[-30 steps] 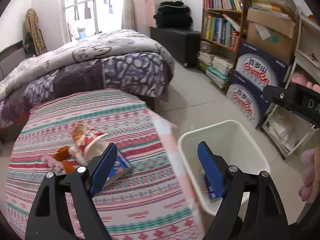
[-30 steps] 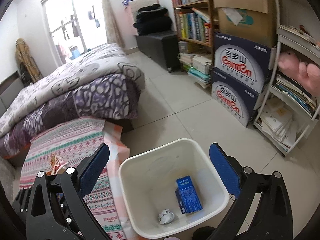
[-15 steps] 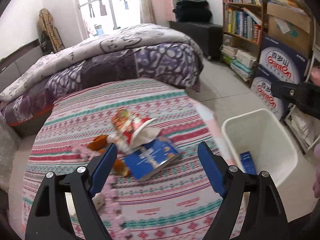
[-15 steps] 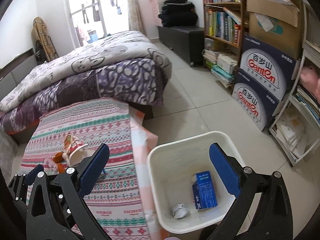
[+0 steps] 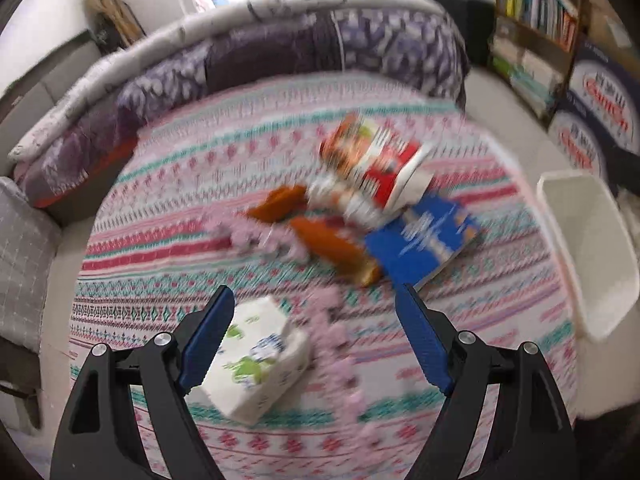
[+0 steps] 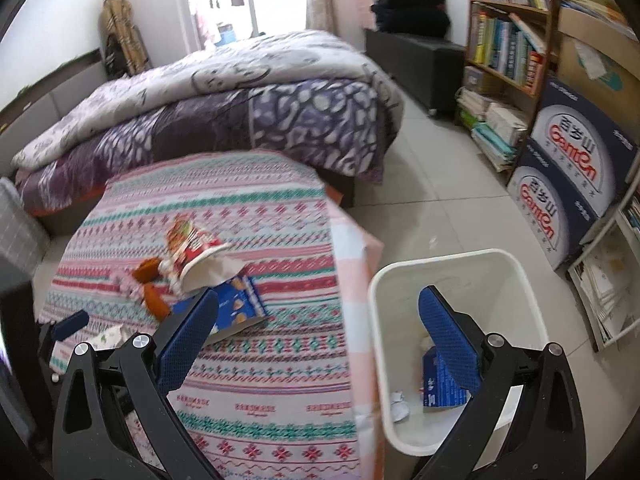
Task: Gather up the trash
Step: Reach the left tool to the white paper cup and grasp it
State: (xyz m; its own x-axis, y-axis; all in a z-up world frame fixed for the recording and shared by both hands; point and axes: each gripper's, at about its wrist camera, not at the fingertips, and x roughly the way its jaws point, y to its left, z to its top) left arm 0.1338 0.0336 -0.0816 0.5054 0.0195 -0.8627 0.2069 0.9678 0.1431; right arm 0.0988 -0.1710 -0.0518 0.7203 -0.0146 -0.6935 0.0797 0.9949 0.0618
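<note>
Left gripper (image 5: 312, 332), jaws wide and empty, has swung from the white plastic bin (image 5: 588, 256) to the table litter, nearing a white-and-green carton (image 5: 260, 364); right gripper (image 6: 316, 340) likewise open, empty.

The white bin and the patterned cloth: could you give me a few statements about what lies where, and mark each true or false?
1. The white bin already holds a blue box. True.
2. The bin stands on top of the patterned cloth. False: it stands on the floor beside the cloth's edge.
3. The left tool grips the white carton. False: its jaws stand open, and the carton lies on the cloth by one finger.
4. A flat blue packet lies on the cloth next to a red snack wrapper. True.
5. The right tool holds a crumpled paper. False: its jaws are open and empty.
</note>
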